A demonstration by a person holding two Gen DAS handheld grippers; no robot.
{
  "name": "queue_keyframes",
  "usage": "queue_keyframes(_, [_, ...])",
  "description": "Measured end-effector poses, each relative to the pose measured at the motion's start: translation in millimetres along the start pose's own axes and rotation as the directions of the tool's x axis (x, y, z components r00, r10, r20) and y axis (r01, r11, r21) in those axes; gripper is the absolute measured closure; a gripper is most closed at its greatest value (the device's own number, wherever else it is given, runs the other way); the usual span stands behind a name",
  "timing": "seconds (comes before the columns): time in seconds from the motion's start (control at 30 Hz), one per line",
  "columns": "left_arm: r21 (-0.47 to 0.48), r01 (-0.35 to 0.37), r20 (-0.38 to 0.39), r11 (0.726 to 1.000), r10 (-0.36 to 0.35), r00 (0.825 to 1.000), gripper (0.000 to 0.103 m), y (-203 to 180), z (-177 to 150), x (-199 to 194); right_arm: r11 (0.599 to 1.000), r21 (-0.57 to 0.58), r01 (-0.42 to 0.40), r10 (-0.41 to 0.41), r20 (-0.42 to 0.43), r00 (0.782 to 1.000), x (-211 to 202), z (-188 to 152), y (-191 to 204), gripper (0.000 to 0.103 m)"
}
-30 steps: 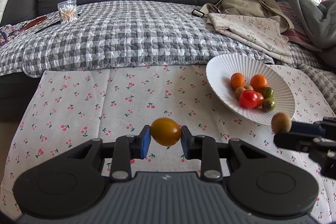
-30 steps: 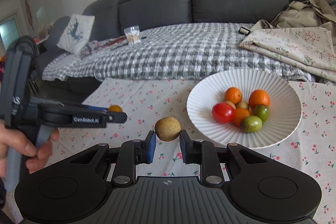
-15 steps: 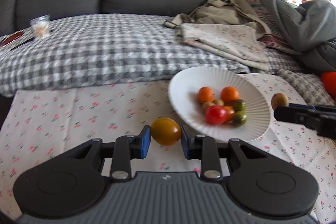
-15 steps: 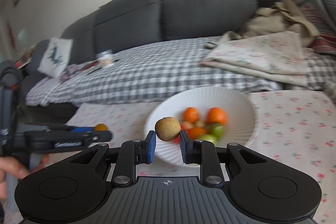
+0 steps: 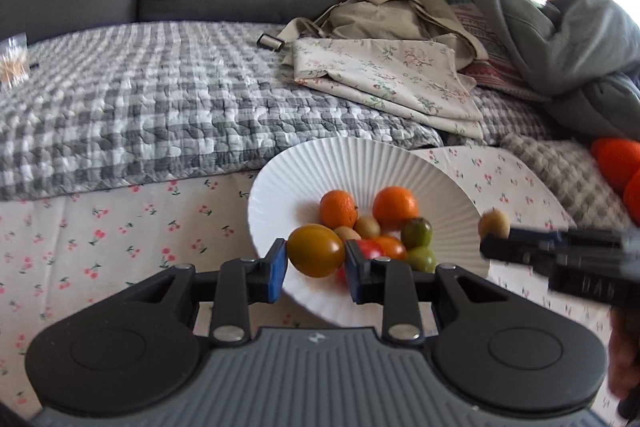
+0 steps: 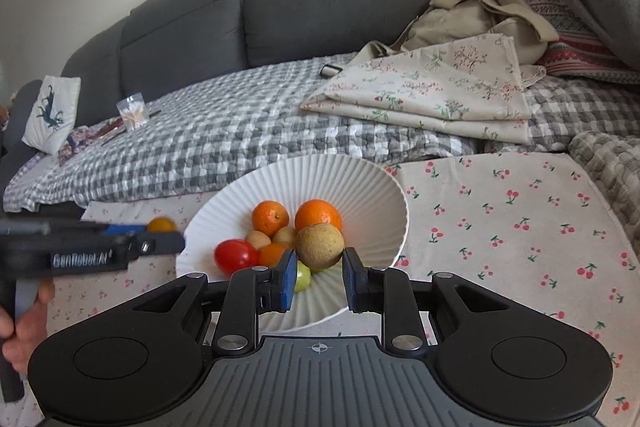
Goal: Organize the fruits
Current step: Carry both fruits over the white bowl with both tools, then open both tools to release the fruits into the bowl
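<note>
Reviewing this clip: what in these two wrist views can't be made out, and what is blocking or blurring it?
- Left wrist view: the red tomato in the white bowl is mostly hidden by the left hand-held gripper and its yellow-brown tomato.
- Left wrist view: the right hand-held gripper is motion-blurred; its lettering is unreadable.
- Right wrist view: a green fruit sits behind a blue pad.
</note>
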State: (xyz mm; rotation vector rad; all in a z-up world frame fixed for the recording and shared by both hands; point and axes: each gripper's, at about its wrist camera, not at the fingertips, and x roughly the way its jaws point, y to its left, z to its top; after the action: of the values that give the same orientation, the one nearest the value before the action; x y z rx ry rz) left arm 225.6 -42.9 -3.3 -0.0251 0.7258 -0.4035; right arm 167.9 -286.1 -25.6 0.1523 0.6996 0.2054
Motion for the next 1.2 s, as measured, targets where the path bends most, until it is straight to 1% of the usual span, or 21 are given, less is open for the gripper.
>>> queue_keyframes(0.13, [-0.052,0.023,-0.029,0.998,-0.025,0.999,0.074,7,4,18,0.999,-0.02,0.028,-0.028,-0.018,0.999,11,-3,-1,0.08])
queue_keyframes(0.3, [-0.063,0.039,-0.035,0.997,-0.041,0.999,0.074,7,5,30,0.998,-0.037,0.052,-0.052,-0.015,0.999,17,-4,-2,0.08])
queue_keyframes(0.43, [-0.078,0.059,-0.034,0.995,-0.062,0.997,0.074,9,7,31,0.997,-0.051,0.066,-0.067,-0.012,0.998,19,-5,-2,0.08])
queue_keyframes(0.63, [-0.079,0.07,-0.033,0.994,-0.072,0.997,0.073,10,8,33,0.996,-0.049,0.076,-0.076,-0.001,0.997,20,-4,-1,0.078])
queue_keyframes(0.67, [-0.082,0.071,-0.032,0.994,-0.074,0.997,0.071,10,7,33,0.996,-0.047,0.075,-0.075,0.001,0.997,19,-4,-1,0.077])
queue_keyframes(0.7, [-0.087,0.071,-0.033,0.994,-0.074,0.997,0.064,11,7,32,0.996,-0.045,0.073,-0.073,0.004,0.997,19,-4,-1,0.077])
queue_keyframes(0.73, [-0.095,0.075,-0.029,0.993,-0.078,0.997,0.06,12,7,30,0.996,-0.044,0.072,-0.072,0.007,0.997,18,-4,-1,0.077])
queue_keyframes(0.77, [-0.104,0.083,-0.023,0.991,-0.086,0.996,0.054,13,7,28,0.996,-0.042,0.073,-0.072,0.009,0.997,18,-3,-1,0.077])
queue_keyframes(0.8, [-0.113,0.09,-0.017,0.989,-0.093,0.996,0.051,14,7,24,0.996,-0.041,0.074,-0.073,0.01,0.997,17,-3,-1,0.076])
queue_keyframes(0.83, [-0.117,0.095,-0.011,0.989,-0.097,0.995,0.051,15,6,20,0.997,-0.039,0.073,-0.073,0.012,0.997,16,-2,-2,0.074])
queue_keyframes(0.97, [-0.126,0.091,0.006,0.988,-0.091,0.996,0.047,17,5,4,0.999,0.007,0.044,-0.044,0.02,0.999,7,3,-9,0.072])
queue_keyframes(1.1, [-0.126,0.063,0.013,0.99,-0.062,0.998,0.044,20,0,-13,0.998,0.053,0.041,-0.043,0.03,0.999,-2,7,-16,0.07])
queue_keyframes(1.2, [-0.127,0.043,0.012,0.991,-0.042,0.999,0.043,18,-5,-23,0.996,0.087,0.027,-0.03,0.03,0.999,-9,9,-19,0.066])
